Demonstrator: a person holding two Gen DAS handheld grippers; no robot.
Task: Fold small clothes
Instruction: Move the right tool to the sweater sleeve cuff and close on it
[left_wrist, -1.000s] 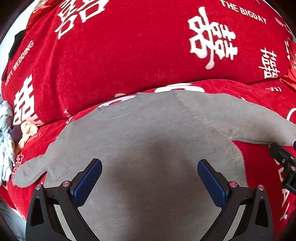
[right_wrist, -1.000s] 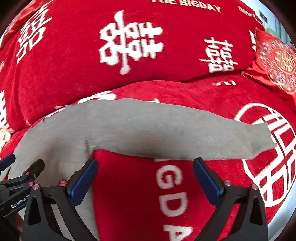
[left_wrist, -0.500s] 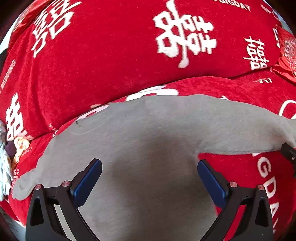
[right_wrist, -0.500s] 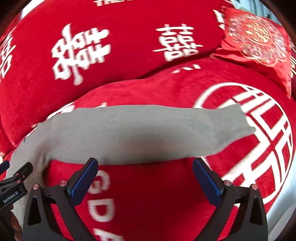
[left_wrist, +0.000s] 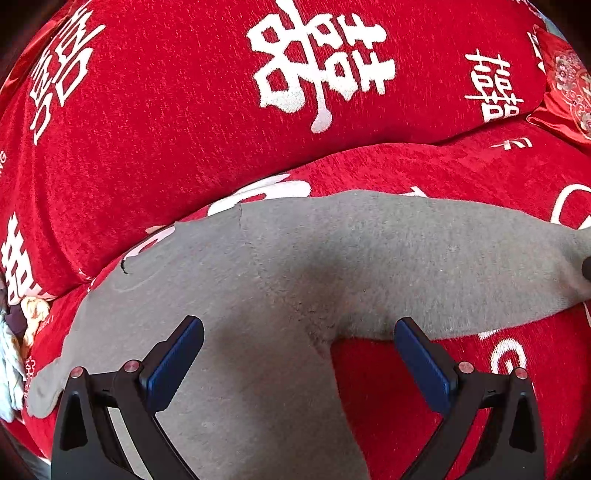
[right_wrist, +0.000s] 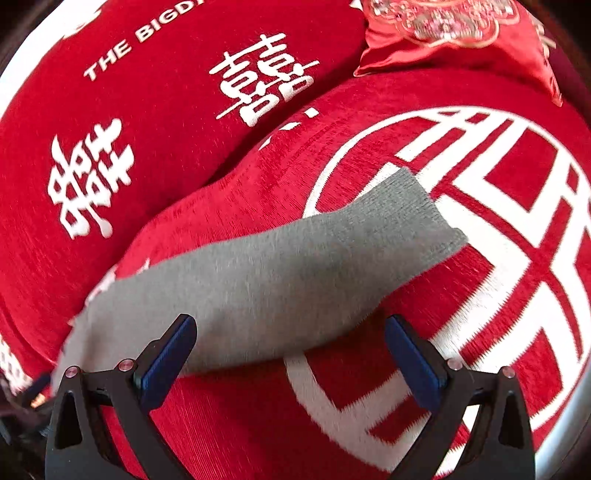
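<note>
**Grey top spread flat, both grippers empty**

I see the grey long-sleeved top (left_wrist: 258, 295) lying flat on the red sofa seat (left_wrist: 461, 177), body toward me, one sleeve (right_wrist: 295, 269) stretched out to the right across the white circle pattern (right_wrist: 480, 236). Its ribbed cuff (right_wrist: 413, 206) sits on that pattern. The other sleeve end (left_wrist: 44, 387) points left, near a pale bundle of cloth (left_wrist: 14, 350) at the seat edge.

My left gripper (left_wrist: 295, 363) is over the top's body and armpit, jaws wide, nothing held. My right gripper (right_wrist: 288, 363) is over the sleeve's lower edge, jaws wide too, also empty. Whether either touches the fabric, I can't tell.

Behind: red backrest cushion (left_wrist: 184, 129) with white characters, embroidered red pillow (right_wrist: 461, 33) at the right.
</note>
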